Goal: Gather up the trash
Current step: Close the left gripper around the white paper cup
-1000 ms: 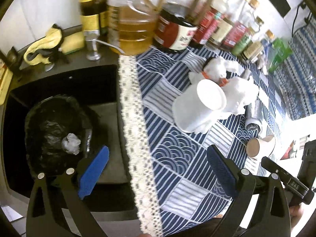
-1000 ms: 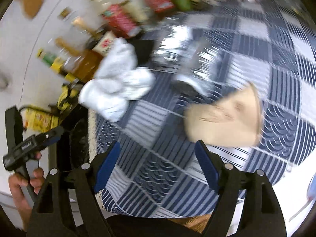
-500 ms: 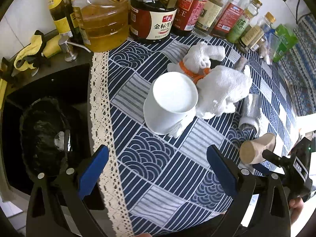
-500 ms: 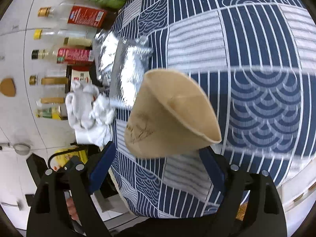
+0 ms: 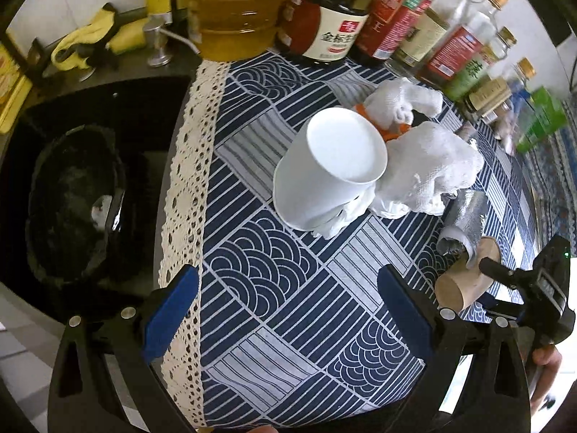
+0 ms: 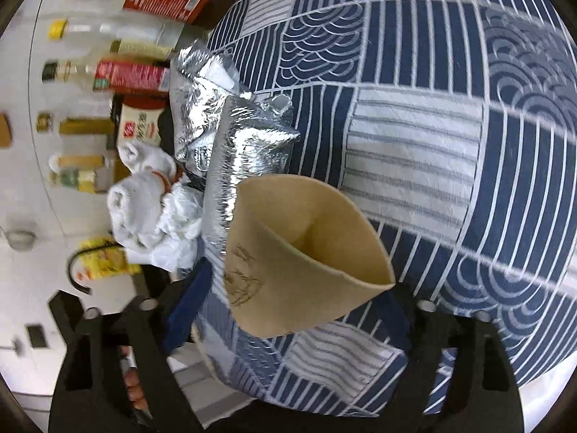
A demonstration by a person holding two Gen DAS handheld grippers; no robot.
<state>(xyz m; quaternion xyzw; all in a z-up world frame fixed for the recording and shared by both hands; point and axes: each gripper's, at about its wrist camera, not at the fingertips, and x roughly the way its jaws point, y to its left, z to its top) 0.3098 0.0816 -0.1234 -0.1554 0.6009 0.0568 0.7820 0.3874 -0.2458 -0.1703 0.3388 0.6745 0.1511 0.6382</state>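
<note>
A white paper cup (image 5: 330,169) lies on its side on the blue patterned cloth, against crumpled white tissues (image 5: 425,166). My left gripper (image 5: 288,314) is open and empty, a little in front of the cup. A squashed brown paper cup (image 6: 303,256) lies between the blue pads of my right gripper (image 6: 292,310), which is open around it; it also shows in the left wrist view (image 5: 465,281). A crumpled silver foil packet (image 6: 230,137) lies just beyond it. A black-lined trash bin (image 5: 72,202) stands low at the left with a tissue inside.
A row of sauce and oil bottles (image 5: 324,18) lines the back of the counter. The cloth's lace edge (image 5: 187,180) marks the drop to the dark sink area. A yellow rag (image 5: 83,43) and a tap (image 5: 158,43) sit at the back left.
My left gripper swung from the bin over to the cloth, facing the white cup. My right gripper closed in on the brown cup until its pads flank it.
</note>
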